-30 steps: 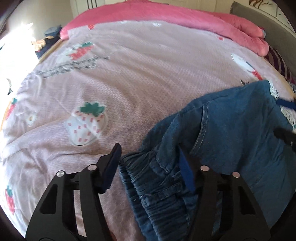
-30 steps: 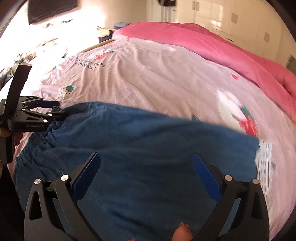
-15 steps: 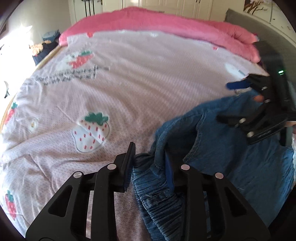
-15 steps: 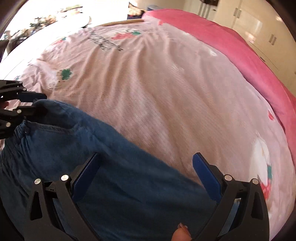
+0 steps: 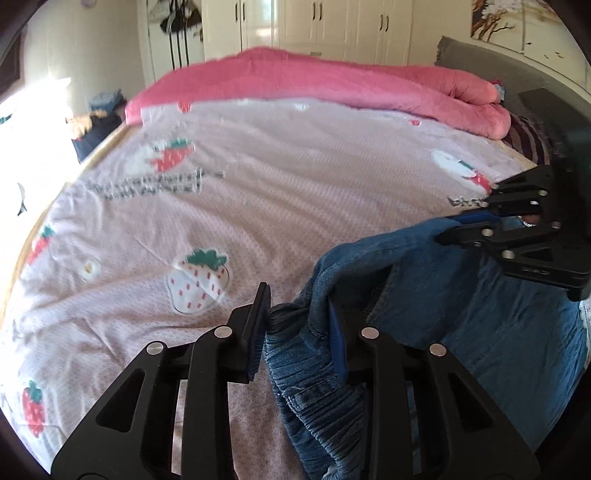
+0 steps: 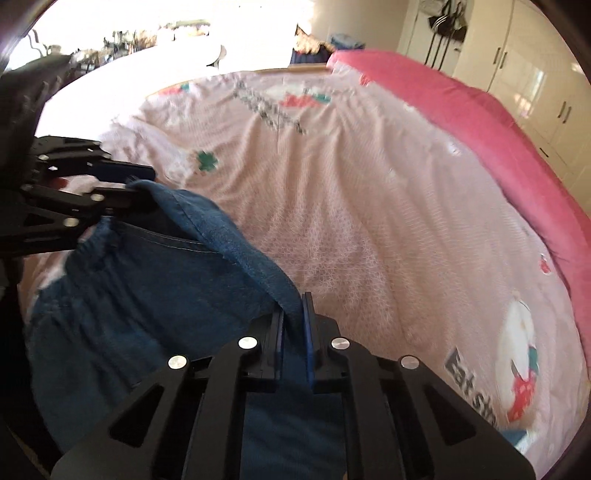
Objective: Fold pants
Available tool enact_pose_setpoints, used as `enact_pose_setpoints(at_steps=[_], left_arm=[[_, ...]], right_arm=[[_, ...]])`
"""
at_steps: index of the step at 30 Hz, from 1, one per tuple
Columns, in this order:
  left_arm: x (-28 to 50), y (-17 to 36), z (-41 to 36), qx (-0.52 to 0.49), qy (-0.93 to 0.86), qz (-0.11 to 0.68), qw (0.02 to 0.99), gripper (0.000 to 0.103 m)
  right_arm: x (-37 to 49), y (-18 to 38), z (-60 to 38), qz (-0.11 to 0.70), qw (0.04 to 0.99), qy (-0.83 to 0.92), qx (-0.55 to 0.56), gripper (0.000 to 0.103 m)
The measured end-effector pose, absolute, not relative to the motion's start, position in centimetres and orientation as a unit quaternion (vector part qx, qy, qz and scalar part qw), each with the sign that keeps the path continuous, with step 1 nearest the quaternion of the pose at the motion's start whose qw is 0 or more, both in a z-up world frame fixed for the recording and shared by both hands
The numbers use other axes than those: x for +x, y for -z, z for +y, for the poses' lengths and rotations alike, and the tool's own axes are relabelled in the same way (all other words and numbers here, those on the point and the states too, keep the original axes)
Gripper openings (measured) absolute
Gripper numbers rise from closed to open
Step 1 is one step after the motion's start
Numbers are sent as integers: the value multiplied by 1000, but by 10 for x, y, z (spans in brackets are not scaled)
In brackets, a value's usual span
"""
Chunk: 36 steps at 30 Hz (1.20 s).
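Note:
Blue denim pants (image 5: pixel 480 325) lie on the bed at the lower right of the left wrist view; they also show at the lower left of the right wrist view (image 6: pixel 147 288). My left gripper (image 5: pixel 299 325) is shut on the bunched elastic waistband. My right gripper (image 6: pixel 293 325) is shut on a raised edge of the pants and shows at the right of the left wrist view (image 5: pixel 465 227). The left gripper shows at the left of the right wrist view (image 6: pixel 136 184). The fabric hangs lifted between the two grippers.
A pale pink strawberry-print bedsheet (image 5: pixel 258 206) covers the bed. A rolled pink duvet (image 5: pixel 332 85) lies along the far side. White wardrobes (image 5: pixel 332 22) stand behind. A grey headboard (image 5: pixel 498 62) is at the right.
Both grippers have closed on the pants: the left on the waistband, the right on a fabric edge. The held fabric has risen off the bed.

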State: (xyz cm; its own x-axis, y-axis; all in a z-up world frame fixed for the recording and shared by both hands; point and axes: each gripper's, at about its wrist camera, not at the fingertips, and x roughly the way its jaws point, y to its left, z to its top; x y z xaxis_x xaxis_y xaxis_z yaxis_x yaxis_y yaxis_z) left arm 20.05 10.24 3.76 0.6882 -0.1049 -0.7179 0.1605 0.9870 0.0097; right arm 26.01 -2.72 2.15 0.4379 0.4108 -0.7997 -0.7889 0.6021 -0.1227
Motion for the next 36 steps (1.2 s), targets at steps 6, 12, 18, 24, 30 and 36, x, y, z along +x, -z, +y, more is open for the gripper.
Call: enact_pose_setpoints(at_steps=[6,12,18,24,30,36], left_arm=[[164,-64,90,69,82,334,936,22],[113,-76,67,129,94,302,940,22],[52,-67,47,161,107,300,934,22],[18,-40,40,187,115,342,914,23],[3,-24,41,195,102,370,903,28],[-4,-16,50,182,88,384,901,33]], right_arm=[[200,-52,-49,351,835,-363,-218,8],[127,-59,-79,333,844,-381,-179,8],[76,-37,-90,350,835,-393,-163,8],[42,-8,-89,375,820,-399,-167,8],[27,6,-82,388,808,-409,-173,11],[23,27,-70,414,787,-416,-189,13]])
